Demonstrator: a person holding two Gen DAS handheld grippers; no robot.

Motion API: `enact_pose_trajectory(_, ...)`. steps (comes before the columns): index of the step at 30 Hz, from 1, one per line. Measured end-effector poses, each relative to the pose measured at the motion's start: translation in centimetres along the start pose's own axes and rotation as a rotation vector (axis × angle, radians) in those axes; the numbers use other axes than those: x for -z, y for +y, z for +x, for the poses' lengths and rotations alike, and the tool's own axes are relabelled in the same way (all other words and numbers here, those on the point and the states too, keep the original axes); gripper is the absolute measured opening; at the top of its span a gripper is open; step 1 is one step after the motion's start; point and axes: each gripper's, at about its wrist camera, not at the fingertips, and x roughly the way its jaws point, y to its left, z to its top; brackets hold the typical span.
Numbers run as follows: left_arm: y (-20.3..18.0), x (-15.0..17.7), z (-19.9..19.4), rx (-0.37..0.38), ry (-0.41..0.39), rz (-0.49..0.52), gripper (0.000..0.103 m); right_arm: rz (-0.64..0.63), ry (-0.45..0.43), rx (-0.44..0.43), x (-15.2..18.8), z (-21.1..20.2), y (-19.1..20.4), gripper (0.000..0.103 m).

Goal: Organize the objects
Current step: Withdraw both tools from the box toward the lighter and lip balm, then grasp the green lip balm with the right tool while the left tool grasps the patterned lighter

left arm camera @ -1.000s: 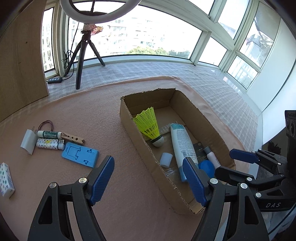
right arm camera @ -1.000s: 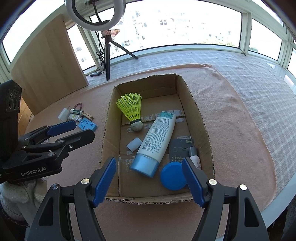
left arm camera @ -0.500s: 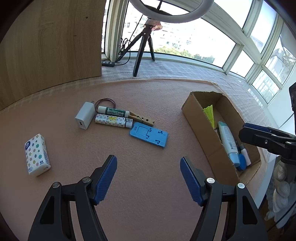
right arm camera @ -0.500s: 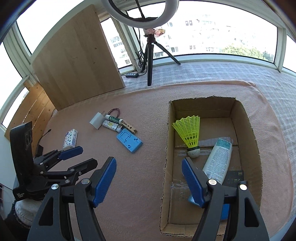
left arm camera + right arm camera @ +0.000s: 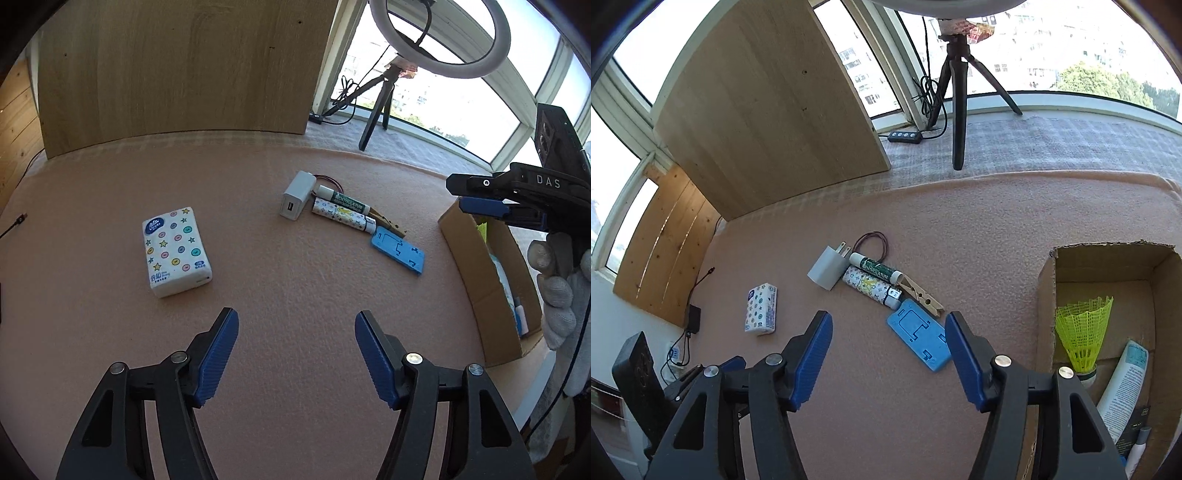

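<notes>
My left gripper (image 5: 296, 334) hovers over bare pink cloth with nothing between its closing jaws; a tissue pack (image 5: 175, 251) lies ahead to its left. My right gripper (image 5: 888, 334) also has empty, closing jaws, just short of a blue phone stand (image 5: 919, 339). Beyond the stand lie a wooden clothespin (image 5: 921, 294), a patterned tube (image 5: 870, 286), a green-labelled lip balm (image 5: 875, 266), a white charger (image 5: 827, 267) and a hair tie (image 5: 873, 243). The cardboard box (image 5: 1047, 306) at right holds a yellow shuttlecock (image 5: 1082, 332) and a white lotion tube (image 5: 1123, 384).
A wooden board (image 5: 768, 114) leans at the back left. A ring light tripod (image 5: 956, 92) with a cable remote (image 5: 905, 136) stands on the checked mat. In the left wrist view a gloved hand (image 5: 557, 295) holds the right gripper above the box (image 5: 476, 266).
Both grippers swung left, away from the box and over the pink cloth toward the loose items. Their jaws have narrowed slightly. The tissue pack and charger group now sit nearer the middle of both views.
</notes>
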Motion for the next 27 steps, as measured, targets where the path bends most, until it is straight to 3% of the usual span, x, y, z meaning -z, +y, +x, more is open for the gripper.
enact_pose_trajectory(5,3.9,1.9,-1.7,-0.04,-0.002,-0.059,0.069,0.037,0.06,-0.01,-3.0,4.6,0.8,0.044)
enact_pose_trajectory(9,6.9,3.6,-2.7,-0.069,0.001,-0.11,0.069,0.068,0.113,0.001,-5.3,8.7,1.1,0.04)
enact_pose_trajectory(16,11.1,5.7,-4.4,-0.104,-0.001,-0.19,0.069,0.025,0.196,0.14,-6.8,14.4,2.8,0.029)
enact_pose_trajectory(19,12.1,6.0,-4.4,-0.103,-0.002,-0.211,0.069,0.0,0.209,0.223,-6.9,15.7,3.2,0.028)
enact_pose_trajectory(23,11.9,5.9,-4.2,-0.086,-0.006,-0.213,0.069,-0.036,0.231,0.273,-6.5,16.5,3.7,0.028)
enact_pose_trajectory(27,10.9,5.8,-3.6,-0.061,-0.001,-0.2,0.069,-0.086,0.265,0.248,-5.0,16.2,4.6,0.028)
